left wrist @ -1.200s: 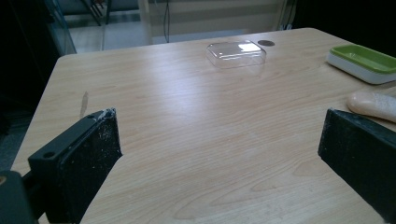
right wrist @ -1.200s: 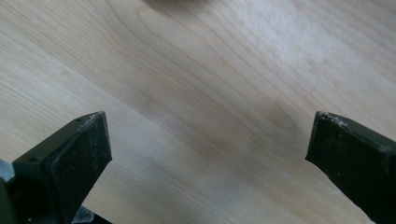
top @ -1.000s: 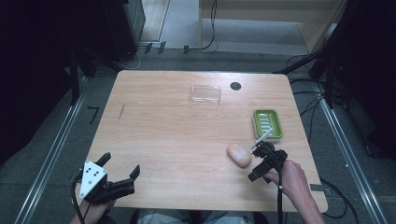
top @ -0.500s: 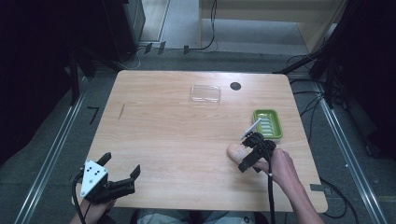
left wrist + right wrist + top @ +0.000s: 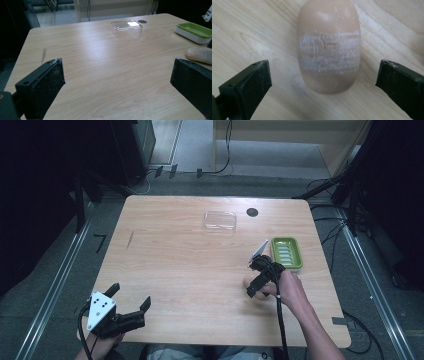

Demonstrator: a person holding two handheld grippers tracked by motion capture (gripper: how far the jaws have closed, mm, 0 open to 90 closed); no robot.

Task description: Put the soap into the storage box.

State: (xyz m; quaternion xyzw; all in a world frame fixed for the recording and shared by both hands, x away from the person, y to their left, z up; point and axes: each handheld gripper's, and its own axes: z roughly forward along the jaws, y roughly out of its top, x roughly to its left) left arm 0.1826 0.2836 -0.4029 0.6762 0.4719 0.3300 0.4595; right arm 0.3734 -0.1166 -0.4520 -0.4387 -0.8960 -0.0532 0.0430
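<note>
Right gripper [image 5: 323, 80] held over soap bar [image 5: 328, 45], jaws spread wide either side, nothing gripped. Soap laid on surface [image 5: 190, 255] near green dish [image 5: 286, 252]. Left gripper [image 5: 131, 309] parked at front-left, jaws wide, empty.

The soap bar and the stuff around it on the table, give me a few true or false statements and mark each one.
1. The right claw is open above the soap bar, one jaw on each side of it. True.
2. The soap bar already lies in the green soap dish. False: it lies on the wooden table, and the dish holds nothing.
3. The clear plastic lid sits farther from the person than the dish. True.
4. The left claw is shut on the lid. False: it is open at the table's near left edge, holding nothing.
5. The soap bar has a whitish scuffed band across its middle. True.
</note>
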